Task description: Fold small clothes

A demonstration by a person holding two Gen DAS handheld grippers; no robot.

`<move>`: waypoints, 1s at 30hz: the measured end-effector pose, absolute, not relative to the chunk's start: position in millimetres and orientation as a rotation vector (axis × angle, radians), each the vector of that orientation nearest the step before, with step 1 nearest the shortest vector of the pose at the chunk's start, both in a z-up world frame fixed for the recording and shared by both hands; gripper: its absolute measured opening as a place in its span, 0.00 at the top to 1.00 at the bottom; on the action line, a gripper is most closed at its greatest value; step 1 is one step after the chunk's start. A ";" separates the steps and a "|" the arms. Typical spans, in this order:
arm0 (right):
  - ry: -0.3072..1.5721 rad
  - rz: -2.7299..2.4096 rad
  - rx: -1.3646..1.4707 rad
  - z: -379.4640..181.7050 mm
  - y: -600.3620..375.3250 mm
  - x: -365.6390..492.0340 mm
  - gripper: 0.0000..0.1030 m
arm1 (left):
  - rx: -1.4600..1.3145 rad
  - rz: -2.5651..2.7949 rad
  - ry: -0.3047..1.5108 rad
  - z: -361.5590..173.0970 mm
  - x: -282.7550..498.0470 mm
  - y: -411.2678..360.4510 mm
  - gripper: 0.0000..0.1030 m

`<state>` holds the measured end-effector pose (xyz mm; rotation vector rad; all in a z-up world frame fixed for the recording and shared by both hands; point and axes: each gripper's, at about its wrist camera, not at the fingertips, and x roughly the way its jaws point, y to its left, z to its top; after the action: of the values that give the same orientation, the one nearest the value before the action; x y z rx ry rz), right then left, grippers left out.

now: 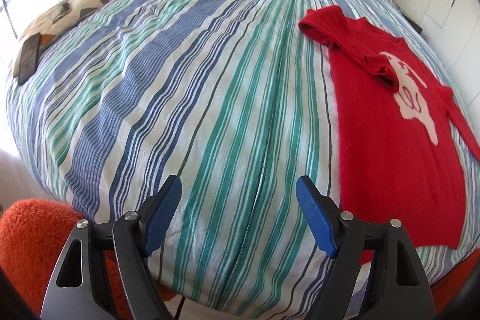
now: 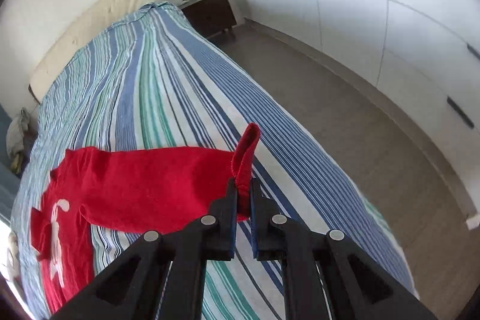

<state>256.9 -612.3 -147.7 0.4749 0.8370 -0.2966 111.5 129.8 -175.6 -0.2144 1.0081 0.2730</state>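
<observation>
A small red sweater [image 1: 396,122] with a white animal figure lies spread on the striped bed cover [image 1: 210,98], at the right in the left wrist view. My left gripper [image 1: 240,197] is open and empty, hovering over the cover to the left of the sweater's hem. In the right wrist view my right gripper [image 2: 243,185] is shut on the cuff end of the sweater's sleeve [image 2: 168,179], which is pulled out straight from the body [image 2: 69,215] and lifted a little off the cover. The cuff [image 2: 247,146] sticks up above the fingers.
A cushion [image 1: 51,29] with two phones on it lies at the bed's left edge. An orange fluffy item [image 1: 27,245] sits at the near left corner. A cream headboard [image 2: 99,20], a dark nightstand [image 2: 210,11], bare floor [image 2: 345,140] and white wardrobe doors lie to the right.
</observation>
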 end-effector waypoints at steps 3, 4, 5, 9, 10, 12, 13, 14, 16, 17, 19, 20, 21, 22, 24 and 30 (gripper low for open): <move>0.835 -0.342 0.595 -166.0 -630.6 243.1 0.94 | -0.202 0.287 1.014 -177.2 110.0 131.2 0.22; 0.841 -0.349 0.634 -172.0 -636.3 239.1 0.94 | -0.205 0.291 1.016 -177.7 109.7 132.5 0.22; 0.847 -0.352 0.672 -177.1 -640.5 235.7 0.94 | -0.210 0.293 1.019 -178.3 109.5 133.8 0.22; 0.856 -0.300 0.783 -190.1 -643.7 232.9 0.91 | -0.217 0.298 1.026 -180.6 109.9 135.0 0.22; 0.845 -0.277 0.814 -191.3 -644.8 232.6 0.86 | -0.213 0.297 1.027 -180.6 110.3 134.0 0.22; 0.813 -0.253 0.873 -193.7 -647.3 229.1 0.78 | -0.201 0.294 1.025 -180.7 110.6 131.5 0.22; 0.795 -0.237 0.901 -194.9 -648.0 228.4 0.74 | -0.194 0.293 1.026 -180.9 110.9 130.3 0.22; 0.790 -0.226 0.914 -196.1 -647.3 227.4 0.74 | -0.186 0.292 1.026 -181.2 111.3 129.1 0.22; 0.815 -0.212 0.902 -198.6 -643.8 233.9 0.87 | -0.171 0.292 1.030 -182.1 112.2 127.2 0.22; 0.836 -0.226 0.864 -197.9 -640.1 236.4 0.97 | -0.164 0.295 1.033 -183.0 112.7 126.6 0.22; 0.855 -0.272 0.782 -194.1 -635.0 238.7 0.97 | -0.155 0.307 1.040 -185.2 113.7 126.7 0.22; 0.865 -0.298 0.751 -194.6 -635.1 236.8 0.97 | -0.157 0.311 1.044 -186.1 114.0 127.5 0.22; 0.874 -0.322 0.726 -195.4 -635.0 236.4 0.97 | -0.162 0.314 1.047 -186.7 113.9 128.7 0.22; 0.877 -0.338 0.716 -196.9 -635.0 235.7 0.97 | -0.170 0.316 1.048 -187.1 113.7 130.1 0.22; 0.882 -0.347 0.718 -202.5 -634.7 236.8 0.98 | -0.187 0.316 1.050 -187.3 113.1 133.0 0.22; 0.852 -0.322 0.721 -207.1 -638.0 229.6 0.98 | -0.207 0.308 1.049 -186.7 111.7 135.8 0.22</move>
<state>229.6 -638.0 -207.1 0.7212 0.8523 -0.3215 111.7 135.8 -186.7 -0.2070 1.0486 0.3079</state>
